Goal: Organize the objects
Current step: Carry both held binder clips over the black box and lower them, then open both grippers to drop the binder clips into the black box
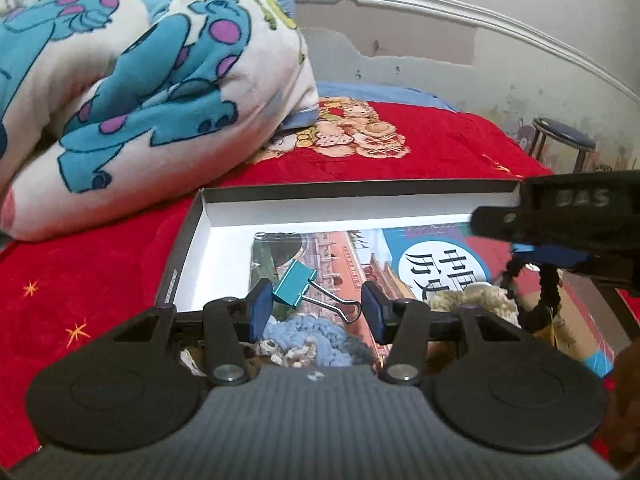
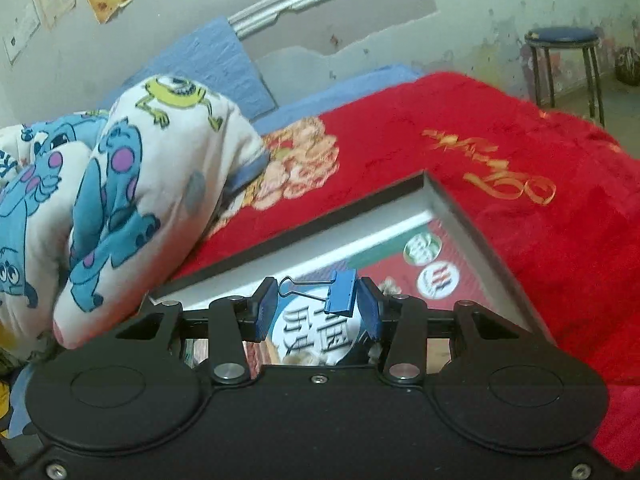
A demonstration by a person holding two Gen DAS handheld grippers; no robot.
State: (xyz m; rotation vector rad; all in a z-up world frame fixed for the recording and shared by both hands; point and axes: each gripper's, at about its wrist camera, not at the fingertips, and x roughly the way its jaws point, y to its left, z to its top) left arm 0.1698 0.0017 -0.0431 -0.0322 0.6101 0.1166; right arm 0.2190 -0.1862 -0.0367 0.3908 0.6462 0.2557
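Observation:
In the left wrist view my left gripper (image 1: 316, 305) is shut on a teal binder clip (image 1: 294, 288). Its teal body rests against the left pad and its wire handles reach the right pad. In the right wrist view my right gripper (image 2: 318, 305) is shut on a blue binder clip (image 2: 340, 294), whose wire loop points left. Both grippers hang over a shallow box (image 1: 360, 188) with a dark rim and white inside. The right gripper (image 1: 516, 236) also enters the left wrist view from the right, above the box's right half. A printed booklet (image 1: 440, 264) lies flat in the box.
Knitted blue (image 1: 316, 338) and cream (image 1: 472, 300) pieces lie at the box's near edge, with a black twisted item (image 1: 550, 284) beside them. The box (image 2: 448, 200) sits on a red bedspread (image 2: 520, 160). A bundled cartoon blanket (image 1: 140, 100) lies to its left, and a stool (image 2: 564, 64) stands by the wall.

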